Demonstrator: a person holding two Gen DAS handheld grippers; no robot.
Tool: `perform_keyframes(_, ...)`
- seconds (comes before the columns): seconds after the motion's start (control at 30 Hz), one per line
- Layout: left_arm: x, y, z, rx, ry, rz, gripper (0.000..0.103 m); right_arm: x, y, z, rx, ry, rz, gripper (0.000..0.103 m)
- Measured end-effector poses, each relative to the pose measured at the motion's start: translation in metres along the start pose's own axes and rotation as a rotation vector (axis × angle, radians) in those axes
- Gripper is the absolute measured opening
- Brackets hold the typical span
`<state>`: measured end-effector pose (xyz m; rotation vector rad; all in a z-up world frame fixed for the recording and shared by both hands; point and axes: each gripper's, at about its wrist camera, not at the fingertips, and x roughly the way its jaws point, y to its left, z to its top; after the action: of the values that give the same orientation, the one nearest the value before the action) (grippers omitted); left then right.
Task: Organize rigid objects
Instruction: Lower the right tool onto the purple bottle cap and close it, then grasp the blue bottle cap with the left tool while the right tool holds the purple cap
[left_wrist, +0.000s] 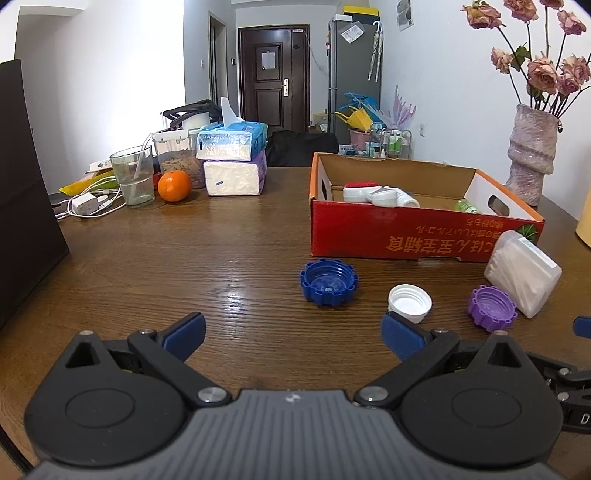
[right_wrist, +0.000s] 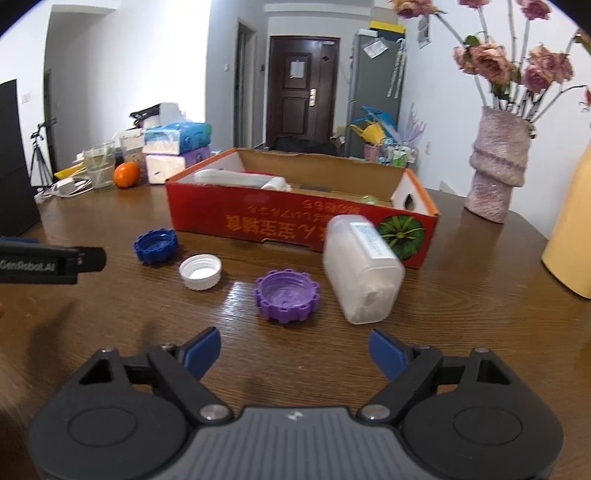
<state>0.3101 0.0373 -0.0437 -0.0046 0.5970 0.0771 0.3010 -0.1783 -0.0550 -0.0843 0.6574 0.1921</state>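
Much of what sits in the red cardboard box is hidden from you behind its near wall: only the tops of a white bottle, something red behind it and a green-labelled item show. The box's printing is upside down from both sets of tongs and reads as East Asian characters you cannot make out clearly; a green fruit picture marks its right end. Your left tongs are spread wide over bare bench, nothing between the blue pads. Ahead and slightly right of them lies the blue cap, open side up; farther right the white cap, just beyond the right pad, then the purple cap, touching or nearly touching the clear plastic container, whose label is too small to read.

Your right tongs are also apart, holding nothing; the purple cap lies just ahead of them, the container ahead to the right. To their left, a finger of the left tongs is cut off by the frame edge, lettered "GenRobot.AI". That view is slightly blurred.
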Motion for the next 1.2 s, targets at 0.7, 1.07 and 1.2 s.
perform_keyframes(0.7, 0.033, 0.011, 0.01, -0.003, 0.039, 0.002, 0.103, 0.065, 0.013, 0.028, -0.002, 0.054, -0.013, 0.062)
perform_keyframes(1.07, 0.051, 0.013, 0.013, -0.006, 0.071, -0.004, 0.103, 0.072, 0.008, 0.031, 0.039, 0.033, 0.016, 0.051)
perform_keyframes(1.2, 0.055, 0.011, 0.015, 0.003, 0.076, -0.004, 0.103, 0.073, 0.008, 0.033, 0.043, 0.021, 0.017, 0.051)
